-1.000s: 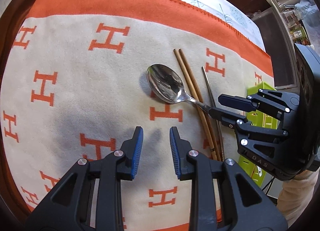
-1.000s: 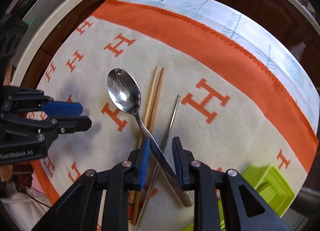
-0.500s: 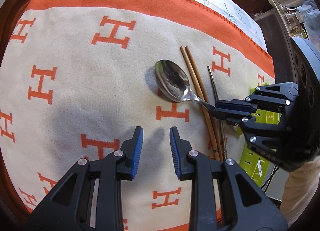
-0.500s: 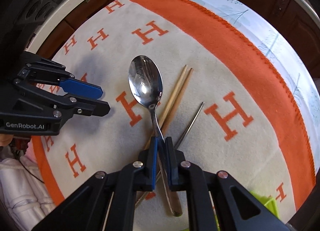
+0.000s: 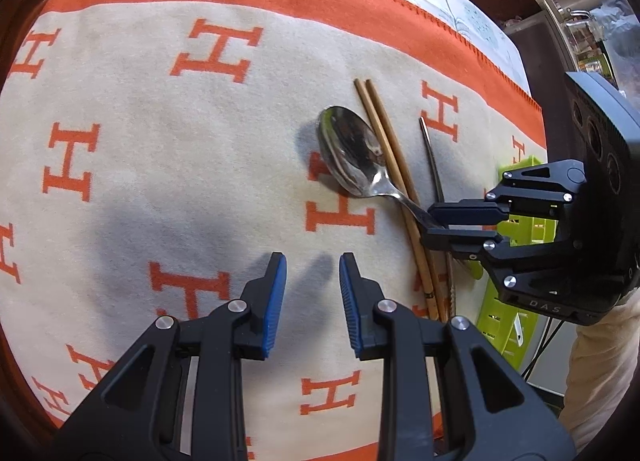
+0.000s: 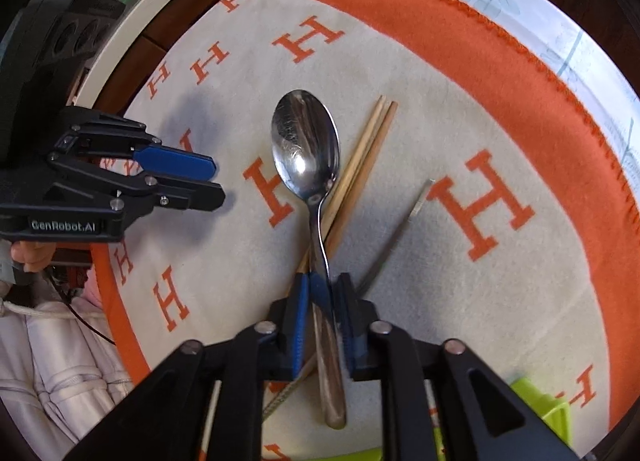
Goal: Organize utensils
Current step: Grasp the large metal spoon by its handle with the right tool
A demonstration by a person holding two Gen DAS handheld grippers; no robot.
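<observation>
Left wrist view. The left gripper [image 5: 312, 301] hovers above the cream-and-orange blanket [image 5: 160, 149], its blue pads parted and nothing between them. To its right, the right gripper [image 5: 434, 223] is clamped on the handle of the metal spoon [image 5: 354, 153], whose bowl lies face up beside the pair of wooden chopsticks [image 5: 394, 185]. The handle crosses over the chopsticks. A thin metal chopstick [image 5: 432, 157] lies just right of them, and a lime-green slotted basket [image 5: 516, 293] stands at the blanket's right edge, partly behind the right gripper.

Right wrist view. The right gripper [image 6: 323, 293] grasps the spoon [image 6: 306, 149] at the neck of the handle, well forward of the handle's end, which projects back beneath the jaws. The wooden chopsticks [image 6: 360, 173] run under the handle, at or just ahead of the pinch point; the metal chopstick [image 6: 396, 233] lies apart to the right. The left gripper [image 6: 200, 181] waits, unclenched, to the left of the spoon's bowl. A corner of the green basket [image 6: 548, 413] shows at lower right.

Step in hand, judged: lifting the spoon for transfer to the basket. Done well, the lift is straight up, so that the handle clears the chopsticks without dragging them. The grip sits nearer the bowl, so the spoon is likely to tip; keep the jaws firm and the spoon level.
</observation>
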